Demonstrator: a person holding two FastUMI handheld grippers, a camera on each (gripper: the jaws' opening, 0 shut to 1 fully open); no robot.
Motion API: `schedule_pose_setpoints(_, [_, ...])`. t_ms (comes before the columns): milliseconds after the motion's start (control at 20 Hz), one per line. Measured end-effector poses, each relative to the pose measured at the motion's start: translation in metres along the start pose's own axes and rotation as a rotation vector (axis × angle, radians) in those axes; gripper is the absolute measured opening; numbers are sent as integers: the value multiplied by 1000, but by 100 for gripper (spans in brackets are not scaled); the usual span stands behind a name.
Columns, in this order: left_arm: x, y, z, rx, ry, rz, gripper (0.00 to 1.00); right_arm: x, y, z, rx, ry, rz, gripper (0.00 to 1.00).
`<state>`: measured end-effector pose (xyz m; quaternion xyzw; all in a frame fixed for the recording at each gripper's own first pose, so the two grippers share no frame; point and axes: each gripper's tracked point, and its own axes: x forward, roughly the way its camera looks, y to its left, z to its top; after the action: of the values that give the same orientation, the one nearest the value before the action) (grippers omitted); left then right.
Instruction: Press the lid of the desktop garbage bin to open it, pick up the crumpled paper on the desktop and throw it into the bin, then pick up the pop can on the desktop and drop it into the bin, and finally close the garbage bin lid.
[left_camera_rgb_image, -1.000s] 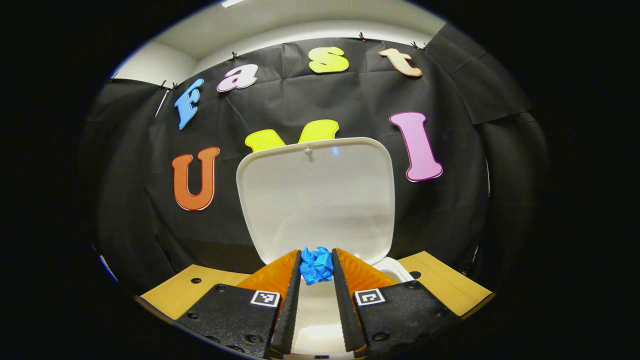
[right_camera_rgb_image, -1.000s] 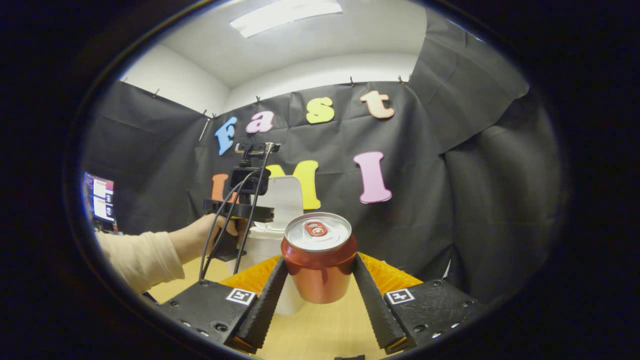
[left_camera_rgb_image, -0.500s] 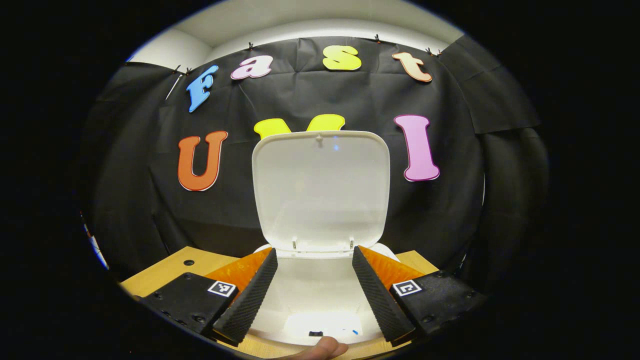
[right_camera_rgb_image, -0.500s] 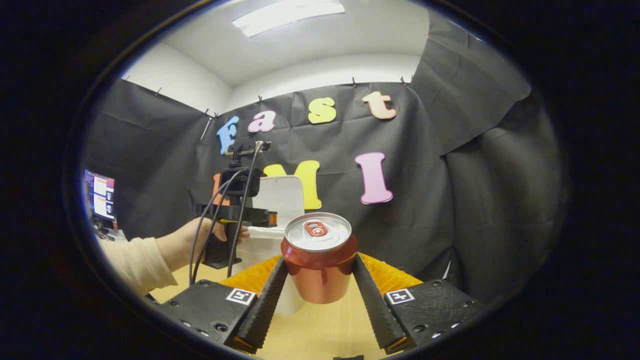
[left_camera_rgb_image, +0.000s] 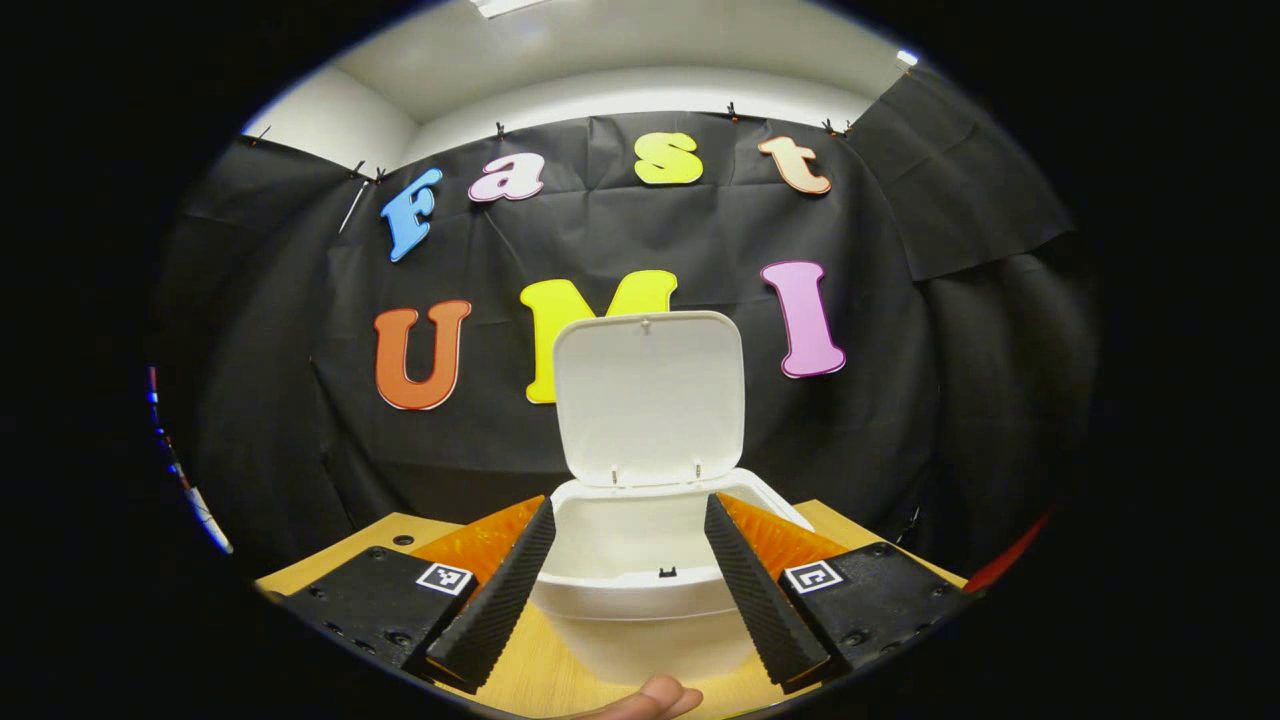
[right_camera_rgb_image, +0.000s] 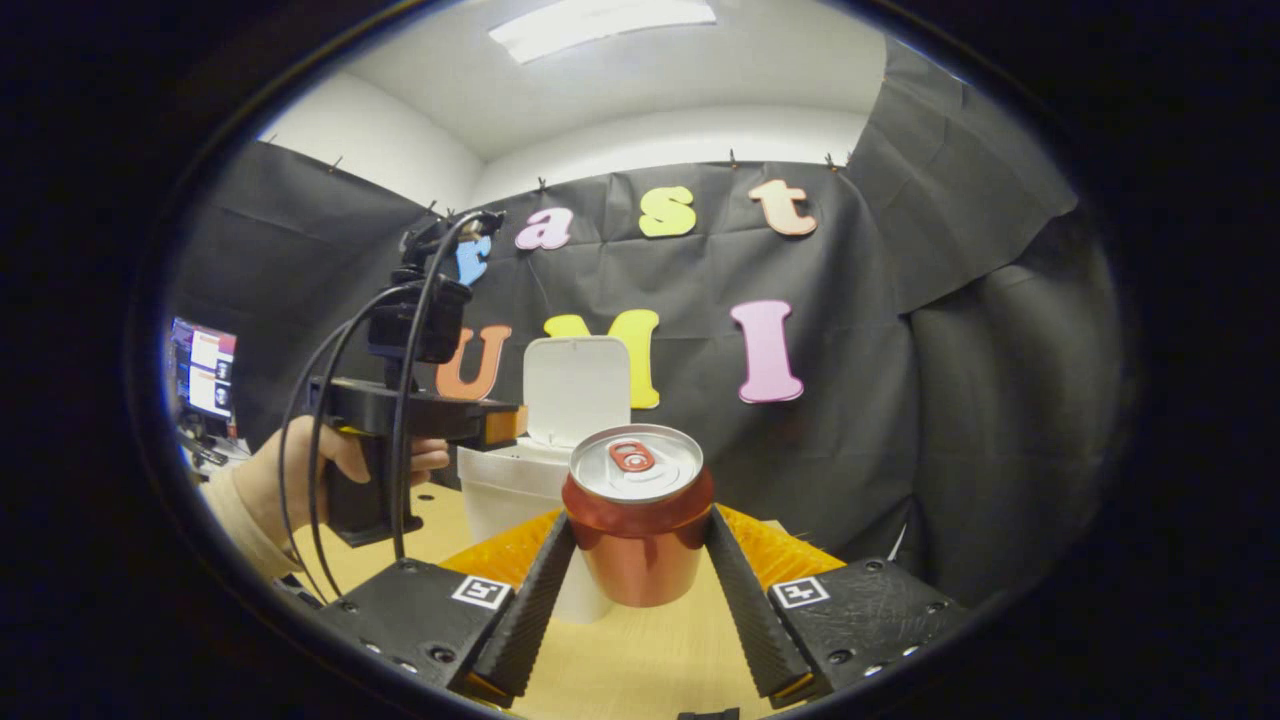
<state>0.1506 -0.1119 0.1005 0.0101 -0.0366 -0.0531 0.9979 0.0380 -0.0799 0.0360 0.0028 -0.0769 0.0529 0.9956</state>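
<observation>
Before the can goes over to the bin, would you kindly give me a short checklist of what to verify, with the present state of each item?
1. Lid of the bin stands upright and open: ok.
2. Right gripper shut on the pop can, a finger pressing each side: ok.
3. Can upright, top facing up: ok.
4. Left gripper open and holding nothing: ok.
5. Left gripper off the bin's mouth: ok, in the right gripper view it sits beside the bin.
6. Crumpled paper inside the bin: cannot tell, the bottom is hidden.
</observation>
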Motion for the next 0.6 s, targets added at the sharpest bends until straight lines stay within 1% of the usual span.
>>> schedule_pose_setpoints(100, [-15,3,0,-6,-17,-2,97,0,3,-3,2,4,9,79])
schedule_pose_setpoints(250, [-37,15,-15,12,-20,2,97,2,2,-3,-10,11,-1,79])
schedule_pose_setpoints(450, [-59,38,-51,29,11,52,96,10,-2,-8,14,30,-21,79])
schedule_pose_setpoints(600, [-68,46,-72,4,39,69,97,21,-14,-20,22,73,-76,79])
